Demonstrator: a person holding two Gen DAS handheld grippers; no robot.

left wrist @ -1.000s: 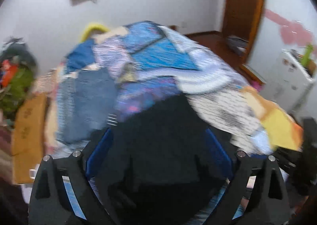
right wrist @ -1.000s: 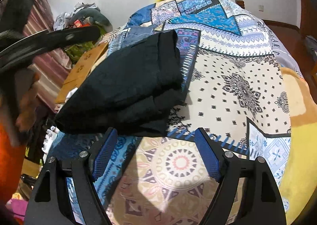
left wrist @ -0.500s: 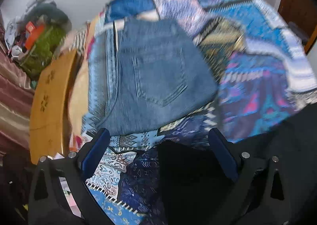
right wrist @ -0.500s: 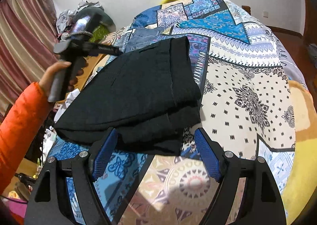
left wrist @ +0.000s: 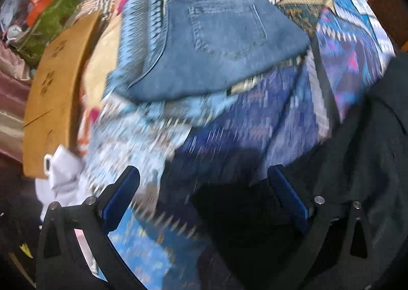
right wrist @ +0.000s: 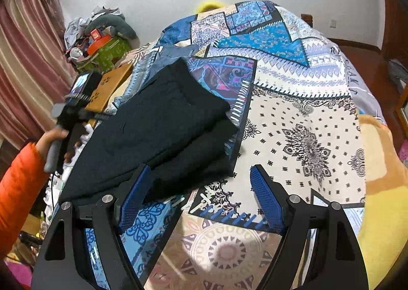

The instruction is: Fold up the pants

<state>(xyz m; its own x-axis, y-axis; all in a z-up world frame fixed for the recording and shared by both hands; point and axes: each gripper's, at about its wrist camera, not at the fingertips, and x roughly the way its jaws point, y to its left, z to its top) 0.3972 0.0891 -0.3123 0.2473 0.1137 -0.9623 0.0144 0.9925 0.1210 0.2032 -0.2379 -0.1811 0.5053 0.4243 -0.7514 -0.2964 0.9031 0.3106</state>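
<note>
Folded black pants (right wrist: 158, 134) lie on the patterned bedspread (right wrist: 301, 116), at the left in the right wrist view. They also show at the lower right in the left wrist view (left wrist: 357, 162). My right gripper (right wrist: 201, 188) is open and empty, just in front of the pants' near edge. My left gripper (left wrist: 204, 188) is open and empty, over the bedspread to the left of the black pants. Folded blue jeans (left wrist: 219, 39) lie further back on the bed. The left view is motion-blurred.
A brown cardboard box (left wrist: 53, 91) stands beside the bed's left edge, with white cloth (left wrist: 63, 172) below it. A pile of clothes and boxes (right wrist: 99, 37) sits by the wall near striped curtains (right wrist: 23, 73). A yellow blanket (right wrist: 382, 188) lies at the right.
My left gripper has swung left off the black pants and now points at the jeans and bed edge. The right gripper has barely moved; the pants lie a little closer to it.
</note>
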